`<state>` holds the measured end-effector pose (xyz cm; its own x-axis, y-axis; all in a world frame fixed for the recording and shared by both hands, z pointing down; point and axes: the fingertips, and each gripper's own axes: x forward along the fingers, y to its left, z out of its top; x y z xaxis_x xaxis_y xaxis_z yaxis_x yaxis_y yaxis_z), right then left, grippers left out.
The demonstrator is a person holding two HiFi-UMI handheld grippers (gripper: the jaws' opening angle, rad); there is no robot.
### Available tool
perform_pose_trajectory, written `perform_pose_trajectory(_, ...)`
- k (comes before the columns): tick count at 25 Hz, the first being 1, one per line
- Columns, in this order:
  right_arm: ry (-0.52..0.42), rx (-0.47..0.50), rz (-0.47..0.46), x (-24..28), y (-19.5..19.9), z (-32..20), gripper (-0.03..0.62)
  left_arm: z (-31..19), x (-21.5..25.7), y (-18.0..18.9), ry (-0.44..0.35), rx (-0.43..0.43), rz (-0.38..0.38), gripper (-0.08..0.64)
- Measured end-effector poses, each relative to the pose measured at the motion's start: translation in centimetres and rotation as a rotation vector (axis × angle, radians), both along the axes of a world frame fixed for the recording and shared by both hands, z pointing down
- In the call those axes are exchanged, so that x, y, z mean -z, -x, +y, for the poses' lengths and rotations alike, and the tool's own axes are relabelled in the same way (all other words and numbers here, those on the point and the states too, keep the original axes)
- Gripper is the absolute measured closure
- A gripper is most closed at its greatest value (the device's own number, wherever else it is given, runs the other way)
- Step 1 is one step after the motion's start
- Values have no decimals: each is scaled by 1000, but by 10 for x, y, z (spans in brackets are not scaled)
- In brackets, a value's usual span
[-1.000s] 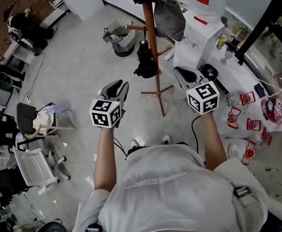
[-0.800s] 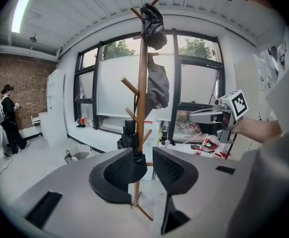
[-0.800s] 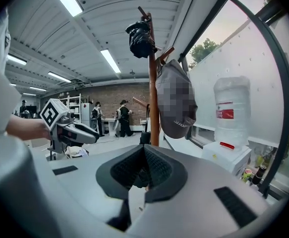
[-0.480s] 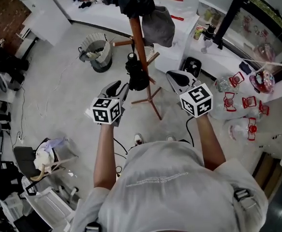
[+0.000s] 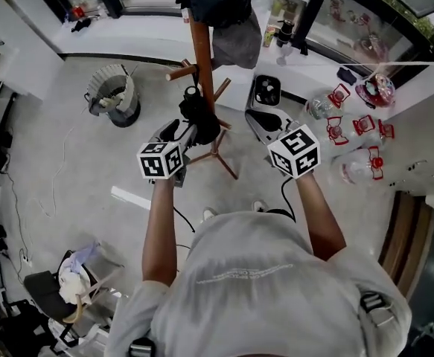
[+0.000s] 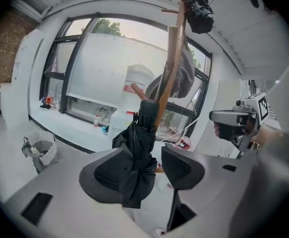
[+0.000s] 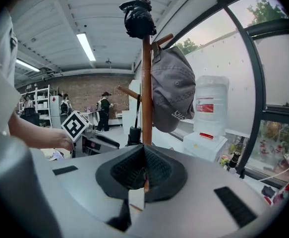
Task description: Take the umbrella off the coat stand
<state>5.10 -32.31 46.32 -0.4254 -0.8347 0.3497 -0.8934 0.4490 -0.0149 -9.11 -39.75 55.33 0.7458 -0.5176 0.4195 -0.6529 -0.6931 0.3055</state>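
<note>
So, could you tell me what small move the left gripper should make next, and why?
Probably close the left gripper on the umbrella: its jaws are opening, the umbrella hangs from the stand between them, and no pad presses it yet.

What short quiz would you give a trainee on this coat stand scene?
1. True or false: a grey cap hangs on the coat stand.
2. What shows between the left tool's jaws? A) black umbrella B) cap C) nothing
3. Are the right tool's jaws together or apart?
Key: 1 true; 2 A, with those jaws opening and not pressing it; 3 together.
</note>
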Motion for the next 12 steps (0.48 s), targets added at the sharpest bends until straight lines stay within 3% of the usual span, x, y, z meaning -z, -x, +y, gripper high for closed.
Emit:
perform_pose_trajectory(7,50,-130,7,-9,-1,0,568,-18,-32,-14,118,-92,53,227)
perform_pose_trajectory(12,86,-192,22,-18,2,0,568,-27,-51,-26,156,-169,63,194)
